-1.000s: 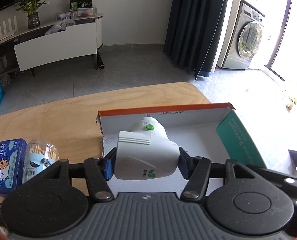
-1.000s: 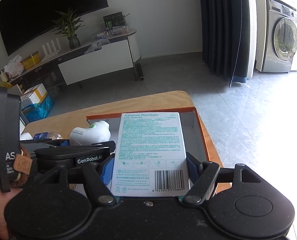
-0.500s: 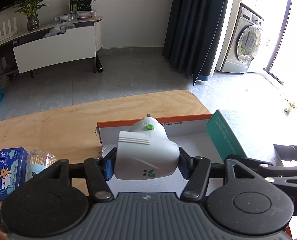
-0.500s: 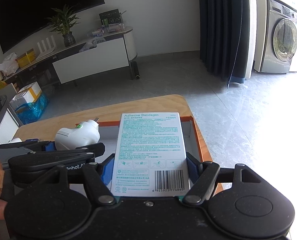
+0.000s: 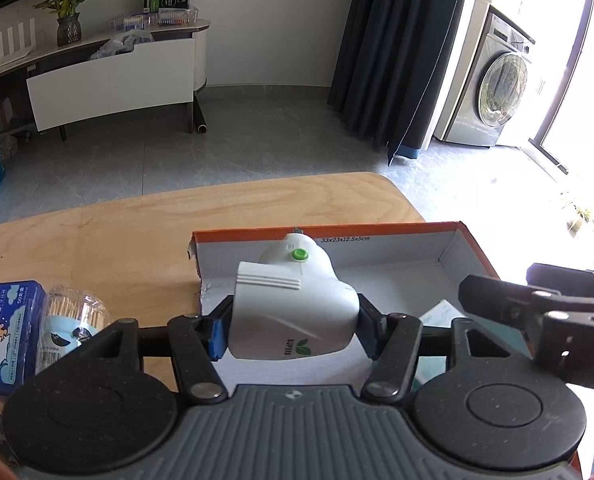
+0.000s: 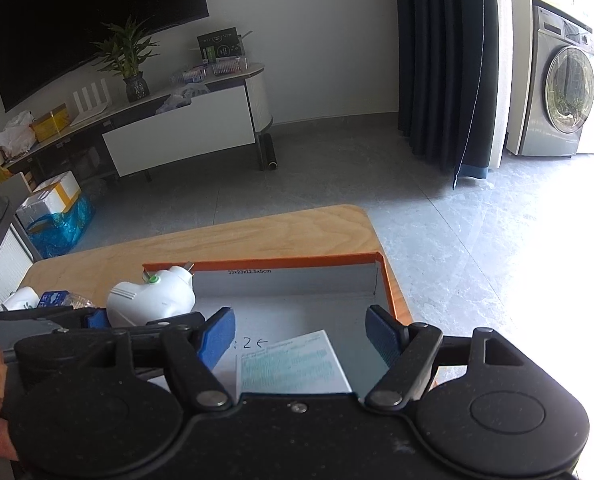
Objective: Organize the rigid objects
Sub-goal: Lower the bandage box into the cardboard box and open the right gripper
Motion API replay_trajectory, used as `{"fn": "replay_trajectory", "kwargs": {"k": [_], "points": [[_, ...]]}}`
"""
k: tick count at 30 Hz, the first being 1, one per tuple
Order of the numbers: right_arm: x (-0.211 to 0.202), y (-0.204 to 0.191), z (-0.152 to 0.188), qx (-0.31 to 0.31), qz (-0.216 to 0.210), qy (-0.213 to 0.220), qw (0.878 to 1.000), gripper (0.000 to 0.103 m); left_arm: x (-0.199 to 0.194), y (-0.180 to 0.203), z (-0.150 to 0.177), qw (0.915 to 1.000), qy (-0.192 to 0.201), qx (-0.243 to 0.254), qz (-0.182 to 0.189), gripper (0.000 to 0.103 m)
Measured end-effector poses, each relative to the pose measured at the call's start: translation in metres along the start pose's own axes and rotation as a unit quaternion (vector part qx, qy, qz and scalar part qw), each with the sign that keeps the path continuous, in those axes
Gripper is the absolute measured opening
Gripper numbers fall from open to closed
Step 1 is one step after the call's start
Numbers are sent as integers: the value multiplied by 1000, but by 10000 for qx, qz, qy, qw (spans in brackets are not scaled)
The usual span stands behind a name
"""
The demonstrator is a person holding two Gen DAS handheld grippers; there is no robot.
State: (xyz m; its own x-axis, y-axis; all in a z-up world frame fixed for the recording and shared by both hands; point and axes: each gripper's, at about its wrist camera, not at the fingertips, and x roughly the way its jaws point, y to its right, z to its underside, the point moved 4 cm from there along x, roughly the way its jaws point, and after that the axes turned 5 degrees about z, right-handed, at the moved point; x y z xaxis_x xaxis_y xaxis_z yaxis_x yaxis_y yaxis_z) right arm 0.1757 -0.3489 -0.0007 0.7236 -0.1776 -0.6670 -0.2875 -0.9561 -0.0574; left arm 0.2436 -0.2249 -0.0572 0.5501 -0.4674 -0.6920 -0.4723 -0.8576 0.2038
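The right gripper (image 6: 299, 332) is opening, and the bandage box (image 6: 291, 364) it gripped a second ago now lies flat in the orange tray (image 6: 389, 280). One item stowed; the left gripper (image 5: 293, 332) clamps the white plug-in device (image 5: 293, 312) above the tray.

Colour rundown: the plug-in gadget (image 5: 293, 312) is plain white with a bright green button and a little green leaf logo with green lettering on its side. The box (image 5: 449, 240) is orange outside, pale grey-white inside, with small black print along the inner wall. The bandage pack (image 6: 291, 364) lying in it is white with teal-green text blocks. The left claw (image 5: 293, 330) and right claw (image 6: 301, 334) are both black with blue pads. The counter (image 5: 137, 240) is light wood grain. Off to the side there's a blue cartoon-printed pack (image 5: 7, 332) and a clear toothpick tub (image 5: 73, 320) with tan sticks.
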Motion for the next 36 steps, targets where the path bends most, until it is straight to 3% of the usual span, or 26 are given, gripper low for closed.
{"fn": "replay_trajectory", "kwargs": {"k": [10,11,12,17,26,36], "points": [[-30,14,3,145,180,232,9995,87,12,11,-1,9994,-77,-131,318,65],[-32,14,3,141,184,251,9994,87,11,11,-1,9995,-81,-154,255,80],[-35,14,5,127,183,270,9994,87,9,11,-2,9996,-36,-161,210,85],[-43,8,11,69,178,235,9995,87,-9,5,0,9998,3,-188,105,85],[-56,-8,31,33,138,90,9999,89,-54,-1,19,9991,-74,-19,-407,98],[-71,-30,56,2,-17,-97,10000,90,-90,-21,42,9974,-34,-88,-708,99]]}}
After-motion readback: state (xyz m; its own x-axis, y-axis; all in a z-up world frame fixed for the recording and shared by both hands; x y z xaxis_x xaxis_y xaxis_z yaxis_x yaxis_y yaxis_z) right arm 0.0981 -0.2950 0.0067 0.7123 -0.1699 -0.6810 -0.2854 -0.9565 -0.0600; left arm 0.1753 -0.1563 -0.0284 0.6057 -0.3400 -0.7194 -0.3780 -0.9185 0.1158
